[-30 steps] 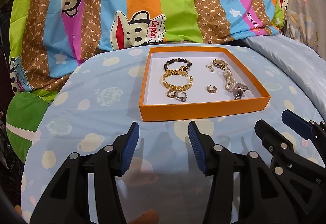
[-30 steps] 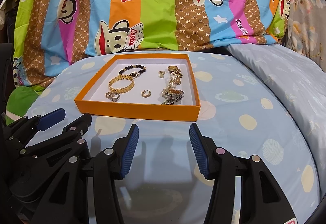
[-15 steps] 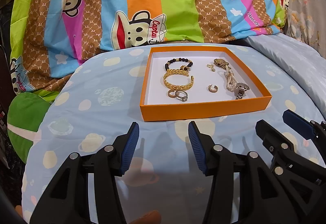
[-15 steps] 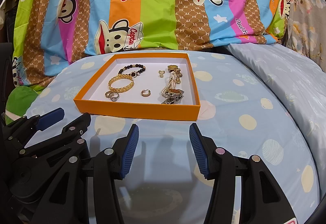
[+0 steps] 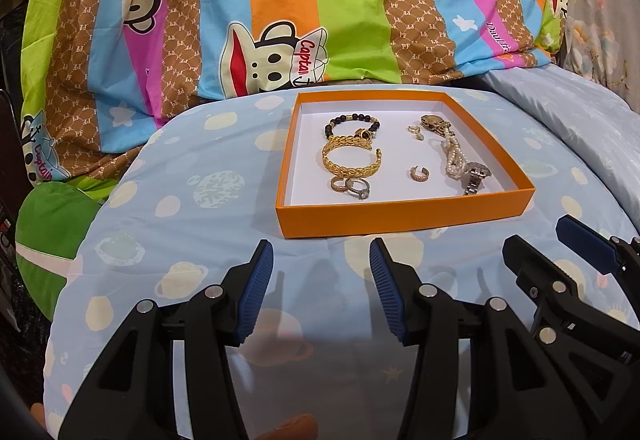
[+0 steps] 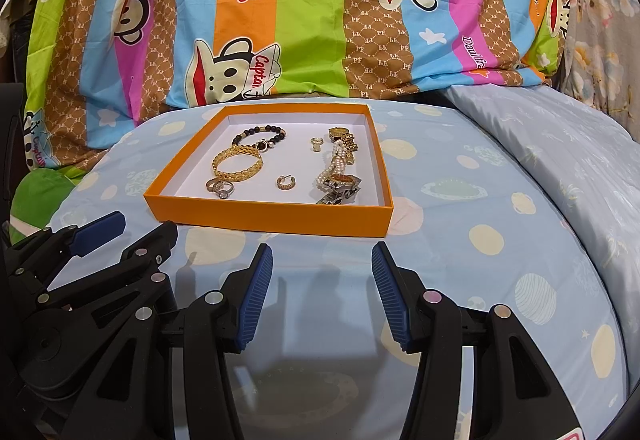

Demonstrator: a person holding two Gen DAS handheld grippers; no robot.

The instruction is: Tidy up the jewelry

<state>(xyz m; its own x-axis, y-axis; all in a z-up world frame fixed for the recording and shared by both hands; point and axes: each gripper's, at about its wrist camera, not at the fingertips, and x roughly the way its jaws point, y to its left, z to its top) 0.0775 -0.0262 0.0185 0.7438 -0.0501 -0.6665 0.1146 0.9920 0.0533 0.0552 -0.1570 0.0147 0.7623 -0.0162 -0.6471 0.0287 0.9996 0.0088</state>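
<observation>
While both tools hang low over the blue sheet (image 5: 132,224), nothing is in hand: the left gripper (image 5: 321,294) has its jaws spread wide and empty, and so does the right gripper (image 6: 321,296), side by side and well short of the tray (image 6: 264,215). Just past them sits that orange tray, and every piece in view lies inside it. Nearest the front wall, two rings (image 5: 352,187) touch each other; behind them the gold cuff (image 5: 351,159), then the bead bracelet (image 5: 352,123) against it. Mid-tray, a small hoop (image 5: 419,173) lies alone, with a tiny charm (image 5: 416,131) further back. On the right, a watch (image 6: 339,188), a pearl strand (image 6: 334,163) and a gold watch (image 6: 343,137) run together in a tangle. My read: gathering looks done, but that right-hand heap wants separating. Beyond, the striped monkey quilt (image 6: 280,11).
</observation>
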